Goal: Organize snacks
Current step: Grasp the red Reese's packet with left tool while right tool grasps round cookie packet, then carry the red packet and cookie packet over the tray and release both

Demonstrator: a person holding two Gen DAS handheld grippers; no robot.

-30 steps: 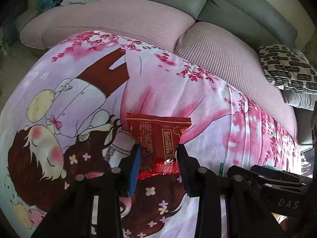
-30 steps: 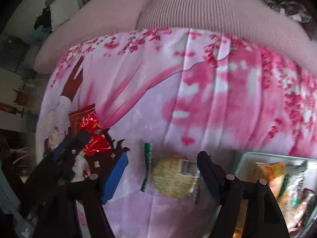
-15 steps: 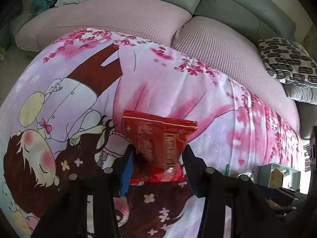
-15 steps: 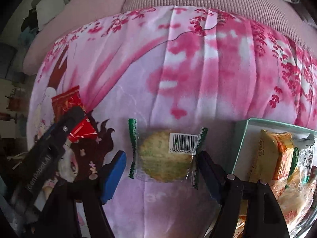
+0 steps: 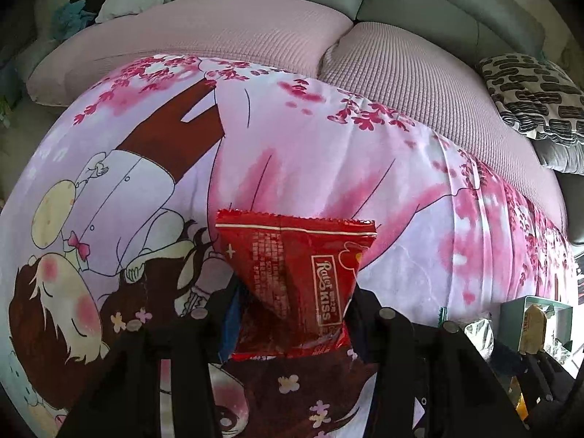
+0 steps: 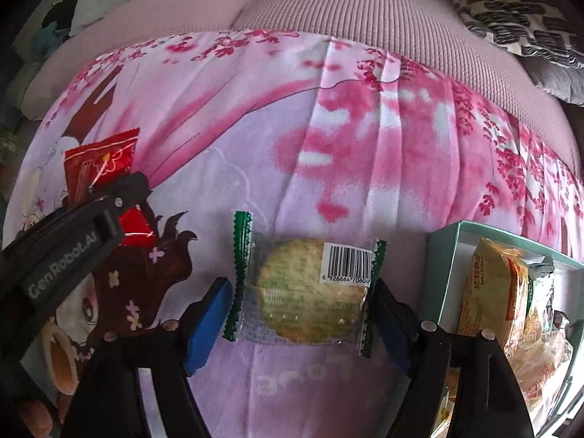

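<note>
Two snacks being worked at once, box waiting lower right.

Left gripper (image 5: 292, 314) is gripping the red packet (image 5: 295, 277) mid-frame, now lifting off the blanket (image 5: 328, 153). Right gripper (image 6: 299, 314), jaws opening, is dropping closer vs. before, now straddling the cookie pack (image 6: 306, 292), not pinching yet; box (image 6: 441, 277) alongside.

My right tongs (image 6: 299, 314) opening around a clear-wrapped round cracker (image 6: 308, 294) on the pink cartoon sheet (image 6: 328, 138), mint snack box (image 6: 443, 273) at right, left tongs (image 6: 120, 204) gripping a red packet (image 6: 104, 162)
</note>
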